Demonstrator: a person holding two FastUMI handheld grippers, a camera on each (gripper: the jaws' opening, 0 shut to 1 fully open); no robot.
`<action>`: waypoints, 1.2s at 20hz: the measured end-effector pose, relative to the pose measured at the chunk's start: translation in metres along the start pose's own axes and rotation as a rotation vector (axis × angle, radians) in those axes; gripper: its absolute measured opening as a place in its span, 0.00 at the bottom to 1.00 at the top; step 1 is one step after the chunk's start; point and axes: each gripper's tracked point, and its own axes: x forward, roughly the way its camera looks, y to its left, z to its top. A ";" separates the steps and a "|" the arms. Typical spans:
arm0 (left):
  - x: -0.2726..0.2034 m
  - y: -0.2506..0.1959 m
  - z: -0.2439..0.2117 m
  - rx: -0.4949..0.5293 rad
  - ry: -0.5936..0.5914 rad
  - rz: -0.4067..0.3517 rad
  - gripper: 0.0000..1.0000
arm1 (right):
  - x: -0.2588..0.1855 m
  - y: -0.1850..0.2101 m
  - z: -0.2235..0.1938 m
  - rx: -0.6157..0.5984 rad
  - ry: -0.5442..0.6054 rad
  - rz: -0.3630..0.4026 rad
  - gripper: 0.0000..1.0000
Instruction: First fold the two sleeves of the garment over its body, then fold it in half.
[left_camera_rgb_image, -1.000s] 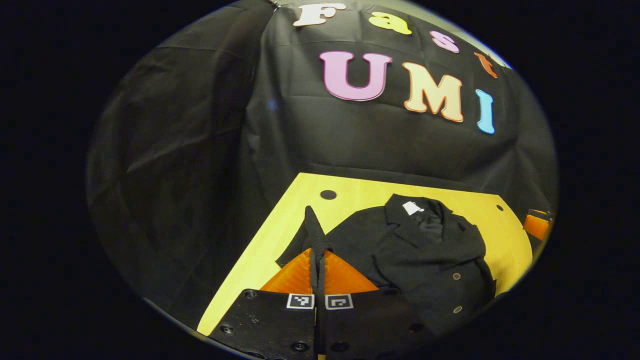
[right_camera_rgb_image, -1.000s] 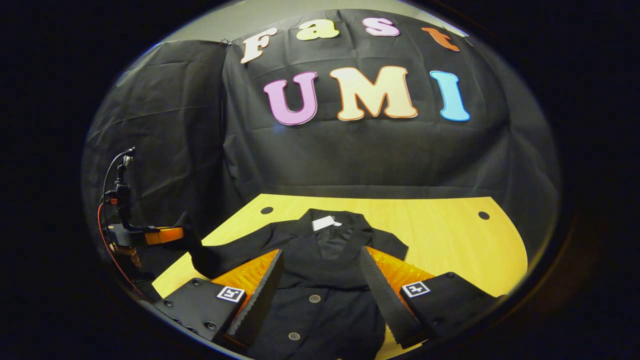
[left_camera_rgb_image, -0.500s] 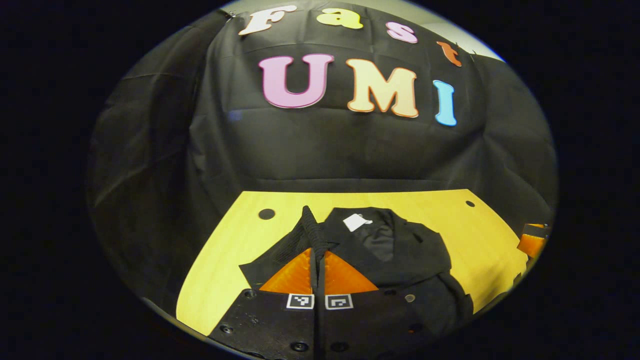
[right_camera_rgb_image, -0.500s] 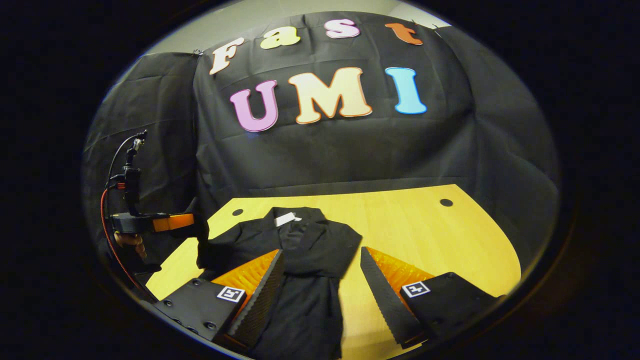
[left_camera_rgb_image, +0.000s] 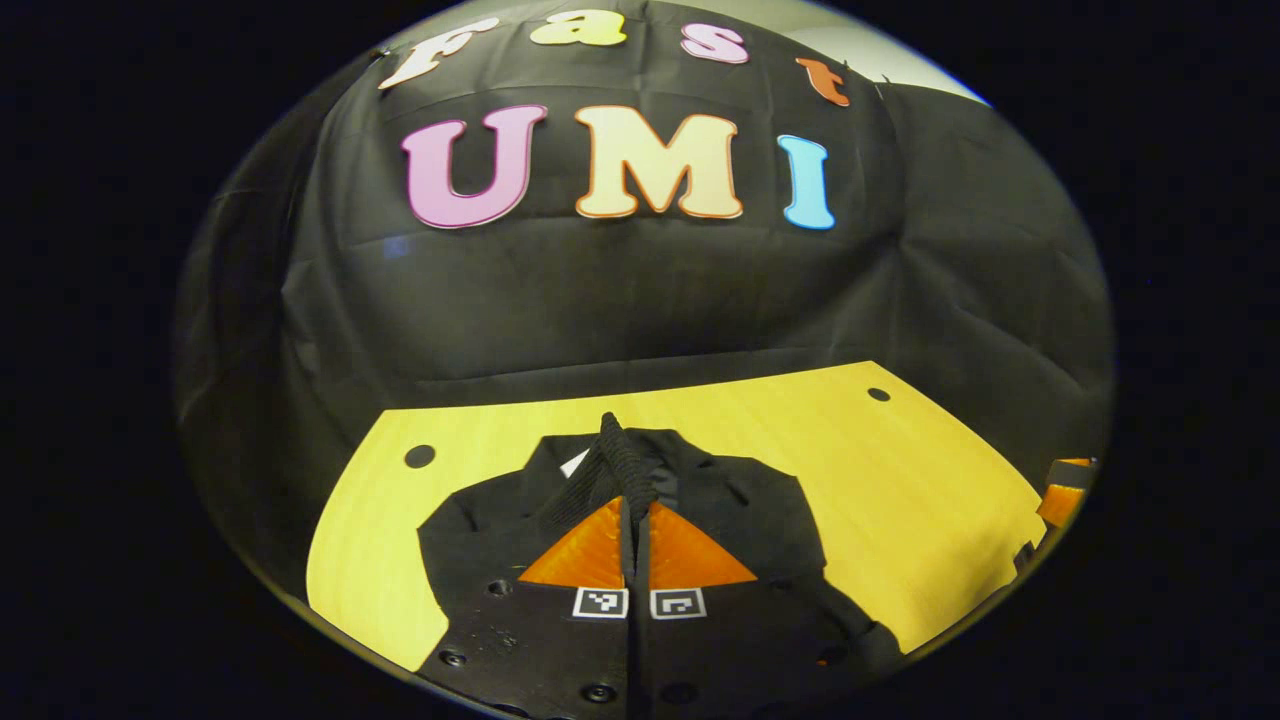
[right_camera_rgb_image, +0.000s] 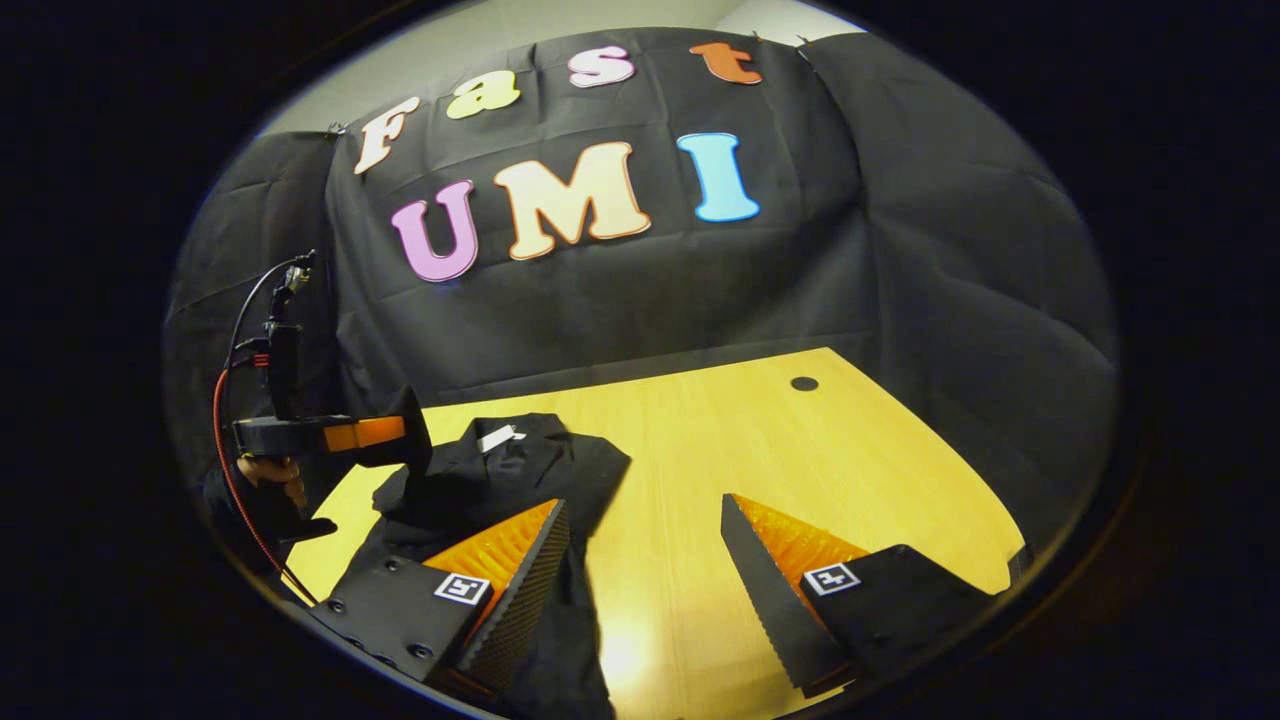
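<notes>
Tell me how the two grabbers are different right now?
The left gripper has its fingers pressed together on a black sleeve of the garment; the right gripper has its fingers spread wide with nothing between them. The left gripper sits over the garment, while the right gripper's gap looks onto the bare yellow table. Both have orange fingers with black toothed pads.

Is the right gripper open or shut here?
Open. In the right gripper view its two fingers stand wide apart over the wooden table, nothing between them; the black garment lies beside.
</notes>
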 end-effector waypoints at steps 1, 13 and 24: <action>0.005 -0.009 0.001 0.006 0.003 -0.011 0.00 | 0.000 -0.001 -0.001 0.008 0.003 -0.011 0.98; 0.036 -0.056 0.003 -0.059 -0.013 0.047 0.67 | -0.004 -0.010 -0.006 0.047 0.016 -0.040 0.98; -0.120 0.040 -0.031 -0.072 -0.043 0.213 0.92 | -0.011 0.043 -0.049 0.005 0.100 0.094 0.98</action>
